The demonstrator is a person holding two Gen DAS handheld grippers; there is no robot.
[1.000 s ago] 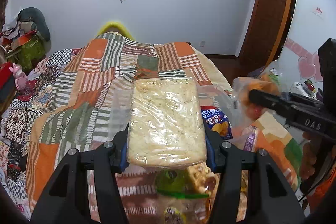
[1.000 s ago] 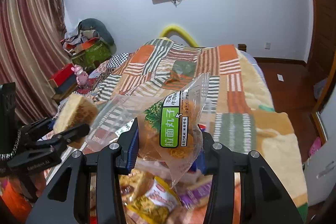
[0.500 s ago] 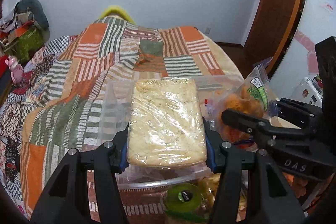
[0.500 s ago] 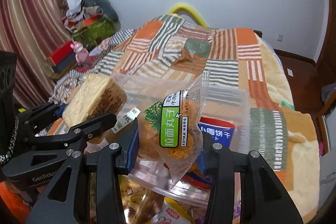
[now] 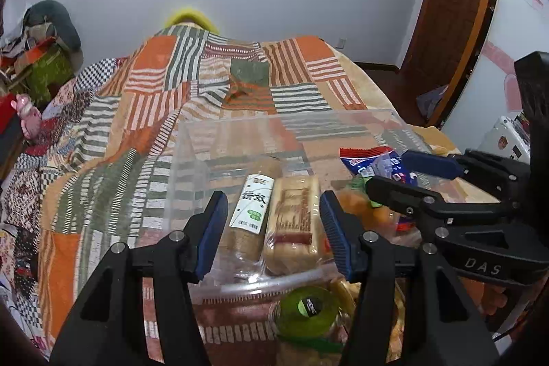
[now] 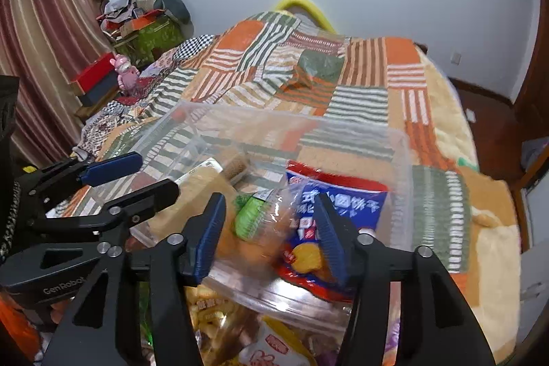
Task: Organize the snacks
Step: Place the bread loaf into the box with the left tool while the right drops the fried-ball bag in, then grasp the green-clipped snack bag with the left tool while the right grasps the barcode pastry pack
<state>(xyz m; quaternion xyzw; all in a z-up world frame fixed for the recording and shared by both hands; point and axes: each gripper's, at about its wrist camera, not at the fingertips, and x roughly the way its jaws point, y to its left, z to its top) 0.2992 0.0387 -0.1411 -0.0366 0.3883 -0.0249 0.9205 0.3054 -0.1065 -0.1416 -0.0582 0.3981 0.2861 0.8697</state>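
Inside the clear plastic bin (image 5: pixel 192 160) on the striped patchwork bed quilt (image 5: pixel 144 112), your wrapped bread loaf (image 5: pixel 291 225) lies beside a white-labelled roll (image 5: pixel 252 211); your left gripper (image 5: pixel 271 228) has its jaws wide apart, holding nothing. Your right gripper (image 6: pixel 269 235), marked "DAS", is spread open too, over the orange snack bag (image 6: pixel 260 228) and the blue-red biscuit bag (image 6: pixel 329 204).

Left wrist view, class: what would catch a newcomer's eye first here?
The clear plastic bin on the striped patchwork quilt, with a wrapped bread loaf lying inside, just beyond the open left gripper. At right, the right gripper reaches over a red-and-blue snack bag.
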